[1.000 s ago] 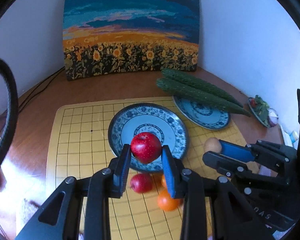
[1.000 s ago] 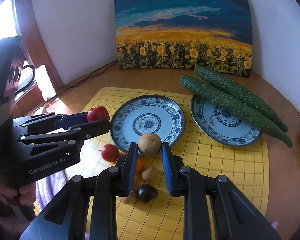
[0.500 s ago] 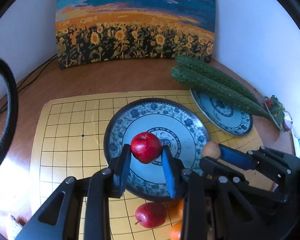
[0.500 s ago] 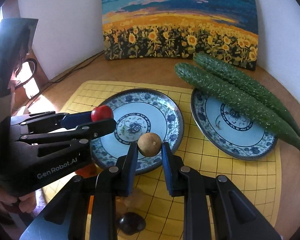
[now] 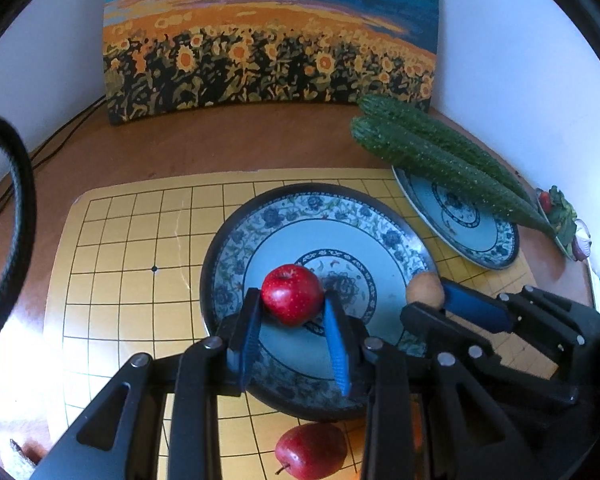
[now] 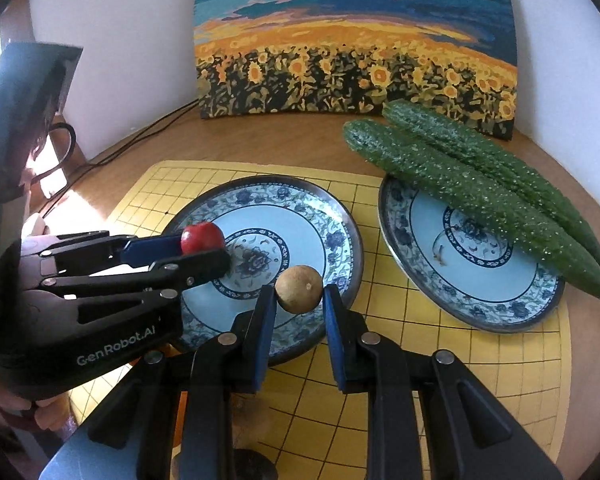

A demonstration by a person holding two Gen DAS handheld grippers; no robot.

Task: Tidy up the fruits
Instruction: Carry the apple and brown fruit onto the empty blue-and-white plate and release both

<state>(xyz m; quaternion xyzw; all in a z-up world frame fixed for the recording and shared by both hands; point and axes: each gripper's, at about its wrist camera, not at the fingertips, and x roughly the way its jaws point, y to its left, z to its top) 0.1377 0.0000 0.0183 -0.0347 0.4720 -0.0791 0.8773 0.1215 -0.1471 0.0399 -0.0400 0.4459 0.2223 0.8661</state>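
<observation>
Now both grippers hang over the empty near plate (image 5: 236,248), where a second ago they were back above the loose fruit on the yellow grid mat (image 5: 112,240). The left gripper (image 5: 292,312) has its jaws pinching a red apple (image 5: 292,294) above the plate's centre; the right gripper (image 6: 299,300) pinches a small round brown fruit (image 6: 299,288) over the plate's near right rim. Neither fruit appears to touch the plate yet. A second red apple (image 5: 310,450) lies on the mat at the near edge. The far right plate (image 6: 472,276) carries two cucumbers (image 6: 472,192). The carry looks finished; lowering and release seem next.
</observation>
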